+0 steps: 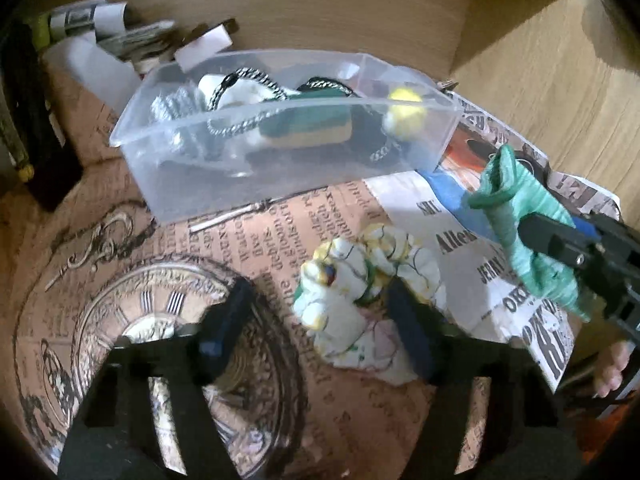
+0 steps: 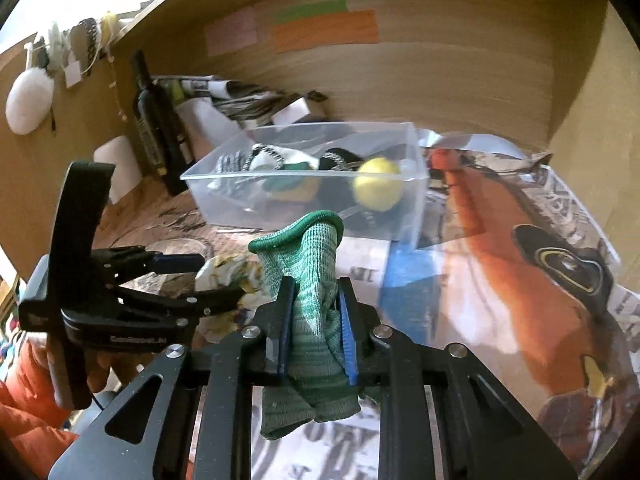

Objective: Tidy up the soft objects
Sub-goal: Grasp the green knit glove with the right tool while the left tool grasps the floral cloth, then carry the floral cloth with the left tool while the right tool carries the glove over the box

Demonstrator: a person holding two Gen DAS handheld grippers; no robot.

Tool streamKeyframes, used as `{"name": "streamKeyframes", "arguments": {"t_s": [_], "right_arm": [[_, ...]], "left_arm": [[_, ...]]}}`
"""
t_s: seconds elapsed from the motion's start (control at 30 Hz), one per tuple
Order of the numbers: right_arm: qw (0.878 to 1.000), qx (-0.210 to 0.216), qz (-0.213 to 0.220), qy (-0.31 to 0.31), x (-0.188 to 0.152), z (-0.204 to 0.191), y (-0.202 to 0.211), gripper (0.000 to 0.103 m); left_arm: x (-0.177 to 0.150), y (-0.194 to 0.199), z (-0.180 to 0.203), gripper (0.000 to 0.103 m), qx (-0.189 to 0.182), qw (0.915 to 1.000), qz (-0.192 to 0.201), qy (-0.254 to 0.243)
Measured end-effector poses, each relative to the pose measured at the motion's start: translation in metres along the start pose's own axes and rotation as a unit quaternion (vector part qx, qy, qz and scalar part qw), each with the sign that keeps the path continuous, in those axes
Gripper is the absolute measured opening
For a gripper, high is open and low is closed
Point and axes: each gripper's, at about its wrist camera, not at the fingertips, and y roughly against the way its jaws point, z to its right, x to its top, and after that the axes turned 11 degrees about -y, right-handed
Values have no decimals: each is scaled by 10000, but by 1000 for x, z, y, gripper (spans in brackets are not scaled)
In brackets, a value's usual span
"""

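Observation:
A clear plastic bin [image 1: 168,184] [image 2: 304,220] holds a yellow ball [image 1: 404,110] [image 2: 376,188], a green and yellow sponge [image 1: 308,128], cords and white soft items. My right gripper [image 2: 314,312] is shut on a green knit glove [image 2: 308,280] and holds it above the table in front of the bin; the glove also shows in the left wrist view [image 1: 520,208]. My left gripper [image 1: 320,308] [image 2: 224,276] is open, its fingers on either side of a crumpled white patterned cloth [image 1: 352,280] [image 2: 228,272] on the table.
Printed paper covers the table [image 1: 256,240]. A thin metal rod [image 1: 236,216] lies in front of the bin. A dark bottle [image 2: 154,120], papers and white boxes [image 1: 120,36] stand behind the bin on the left. Wooden walls [image 2: 400,80] enclose the back and right.

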Motion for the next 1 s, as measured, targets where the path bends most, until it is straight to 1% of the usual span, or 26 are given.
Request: {"name": "streamKeyframes", "arguments": {"t_s": [0.03,0.07,0.1,0.13,0.23,0.47,0.63,0.83,0.9,1.0], "right_arm": [[10000,-16,13,-19,0,2,1,19],[10000,-34,27,-37,2,4,1,19],[10000,-45,42,-44,3,5,0,19],[10000,-54,55,-48,3,6,0,19],[9999,-65,115,-72,7,7,-1,19],[9993,-15,369,-34,26,8,0,19],[9980,51,629,30,45,2,3,19],[9958,193,886,120,69,-9,2,19],[9948,237,973,175,78,-13,1,19],[9933,235,1098,273,91,-17,-1,19]], "left_arm": [[1,-2,2,38,-23,10000,-16,-69],[2,-2,3,32,-14,9999,0,-107],[3,-3,4,22,-25,9999,0,-144],[3,-3,4,18,-49,9999,-1,-164],[5,0,3,12,-81,9998,68,-166],[20,30,2,12,91,9981,541,-286],[41,56,-5,12,295,9942,981,-336],[70,75,-17,12,532,9880,1408,-352],[79,77,-21,12,619,9861,1505,-343],[91,79,-29,12,648,9843,1618,-285]]}}
